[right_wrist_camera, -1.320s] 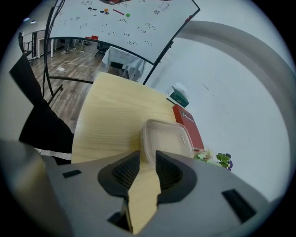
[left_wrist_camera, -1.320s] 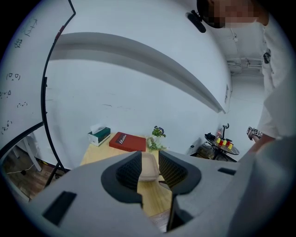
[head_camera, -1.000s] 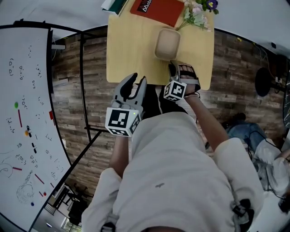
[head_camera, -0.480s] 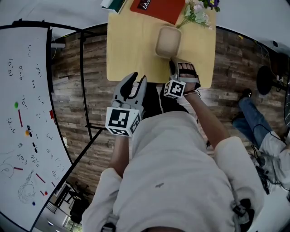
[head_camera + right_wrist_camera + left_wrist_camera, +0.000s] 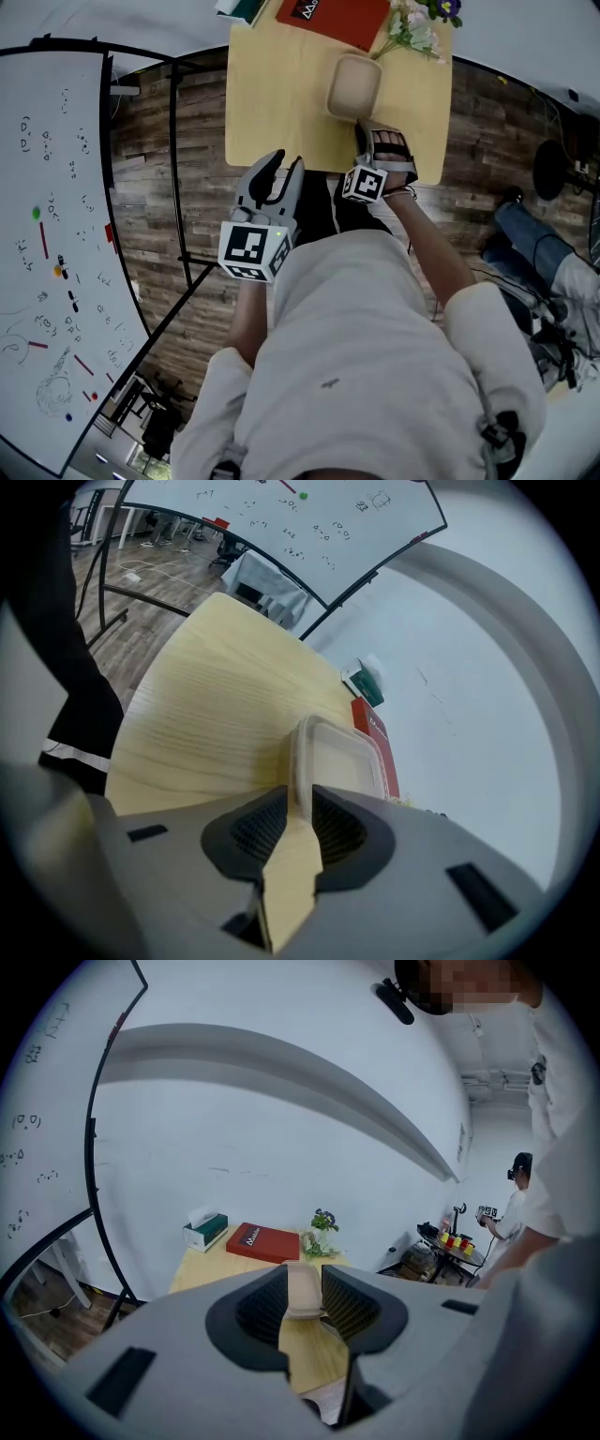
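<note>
While the right claw (image 5: pixel 300 803) pinches the near rim of the beige container (image 5: pixel 353 86) on the table (image 5: pixel 272 103), near the red book (image 5: pixel 333 19), the left claw (image 5: pixel 282 171) hangs off-table, narrowly parted, empty. Thin rim probably flexes: grip squarely, level.

Small square table (image 5: pixel 281 103), light wood-grain top, stands on dark plank floor (image 5: pixel 197 141). Four things on top, all in half farther from me.
- Tissue box (image 5: pixel 246 9): teal, white tissue sticking up, far left corner.
- Red book (image 5: pixel 333 19): flat along far edge, right of box, not touching it.
- Flower bunch (image 5: pixel 412 28): lying at far right corner, just beside book.
- Beige lidded container (image 5: pixel 354 86): right of centre, closer to my edge, flower stems just beyond it.
</note>
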A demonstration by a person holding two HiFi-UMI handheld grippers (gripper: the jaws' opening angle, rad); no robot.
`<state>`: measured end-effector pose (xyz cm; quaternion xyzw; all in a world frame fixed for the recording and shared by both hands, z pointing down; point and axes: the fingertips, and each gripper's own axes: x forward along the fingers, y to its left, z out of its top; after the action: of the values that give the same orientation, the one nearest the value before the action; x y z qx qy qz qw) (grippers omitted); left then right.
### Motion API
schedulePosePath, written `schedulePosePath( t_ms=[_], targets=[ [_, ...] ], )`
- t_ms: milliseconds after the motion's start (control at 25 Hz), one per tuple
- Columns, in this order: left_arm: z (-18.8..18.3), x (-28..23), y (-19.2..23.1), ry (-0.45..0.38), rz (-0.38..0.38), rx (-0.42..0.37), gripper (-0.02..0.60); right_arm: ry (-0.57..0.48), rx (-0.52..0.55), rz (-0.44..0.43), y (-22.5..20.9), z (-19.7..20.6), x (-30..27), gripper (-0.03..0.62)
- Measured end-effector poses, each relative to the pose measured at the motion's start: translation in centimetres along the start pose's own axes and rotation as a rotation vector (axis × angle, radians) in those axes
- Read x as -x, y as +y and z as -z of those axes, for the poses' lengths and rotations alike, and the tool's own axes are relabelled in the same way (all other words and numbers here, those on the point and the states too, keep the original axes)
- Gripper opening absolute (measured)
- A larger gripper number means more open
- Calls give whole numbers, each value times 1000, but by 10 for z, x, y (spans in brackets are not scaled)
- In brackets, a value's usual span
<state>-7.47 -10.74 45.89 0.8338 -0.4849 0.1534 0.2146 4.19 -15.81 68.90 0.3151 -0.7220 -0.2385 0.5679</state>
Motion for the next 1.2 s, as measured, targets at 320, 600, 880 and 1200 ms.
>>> schedulePosePath(
  t_ms=[320, 600, 880, 1200],
  targets=[
    [-3, 0, 2, -2, 6, -5, 112, -3, -16, 12, -2, -2, 1, 70],
    [-3, 1, 3, -1, 4, -9, 112, -20, -31, 11, -3, -6, 4, 52],
    [-5, 3, 5, -9, -1, -8, 112, -23, -44, -4, -4, -7, 6, 51],
    [-7, 3, 3, -20, -1, -10, 112, -36, -55, -13, -6, -9, 9, 51]
  ],
)
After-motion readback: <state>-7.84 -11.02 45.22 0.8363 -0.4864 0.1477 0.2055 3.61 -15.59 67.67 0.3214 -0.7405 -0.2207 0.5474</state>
